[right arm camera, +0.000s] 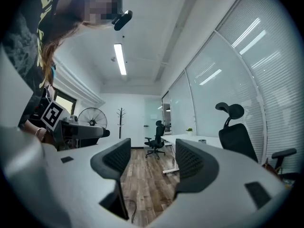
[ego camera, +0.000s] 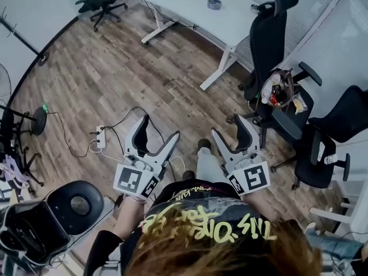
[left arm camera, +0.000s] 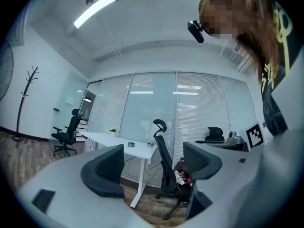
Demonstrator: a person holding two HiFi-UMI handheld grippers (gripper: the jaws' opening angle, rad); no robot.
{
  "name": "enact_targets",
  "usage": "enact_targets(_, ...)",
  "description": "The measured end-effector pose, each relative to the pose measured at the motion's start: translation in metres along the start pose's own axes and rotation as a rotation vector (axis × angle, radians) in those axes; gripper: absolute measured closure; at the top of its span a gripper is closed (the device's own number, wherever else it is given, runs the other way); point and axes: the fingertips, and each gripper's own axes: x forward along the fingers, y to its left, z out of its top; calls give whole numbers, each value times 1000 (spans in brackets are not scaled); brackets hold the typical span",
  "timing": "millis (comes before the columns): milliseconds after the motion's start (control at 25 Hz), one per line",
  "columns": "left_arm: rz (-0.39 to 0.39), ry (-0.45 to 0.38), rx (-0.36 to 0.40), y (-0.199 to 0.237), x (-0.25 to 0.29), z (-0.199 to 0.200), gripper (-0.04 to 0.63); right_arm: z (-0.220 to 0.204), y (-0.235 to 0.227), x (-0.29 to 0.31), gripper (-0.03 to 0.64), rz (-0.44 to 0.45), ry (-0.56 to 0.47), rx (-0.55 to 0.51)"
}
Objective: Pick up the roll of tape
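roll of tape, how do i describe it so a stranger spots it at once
Find the long white desk across the wood floor, beside the tall black chair. The roll of tape lies on its top, a small grey ring against bare white.

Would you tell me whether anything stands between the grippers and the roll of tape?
Nothing visible does. Only bare floor lies between the left gripper, the right gripper and the white desk where the roll of tape sits. The black chair stands right of that path.
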Motion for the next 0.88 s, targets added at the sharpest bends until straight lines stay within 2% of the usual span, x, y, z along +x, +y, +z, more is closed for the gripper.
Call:
enact_targets(280, -12, 9, -4, 22, 41, -6, 213, -8, -35, 38, 339, -26, 0, 28)
enact_targets(480, 3, 11, 7, 56, 82, -5, 222, -16, -65, 86, 340, -24, -5, 36)
enact_targets(760, 22, -32, 31, 106, 174, 12, 229, -12, -132, 169, 341, -9, -32, 10)
enact_targets(880, 7, -50, 31, 118, 216, 20, 232, -4, -162, 200, 340, -1, -41, -13)
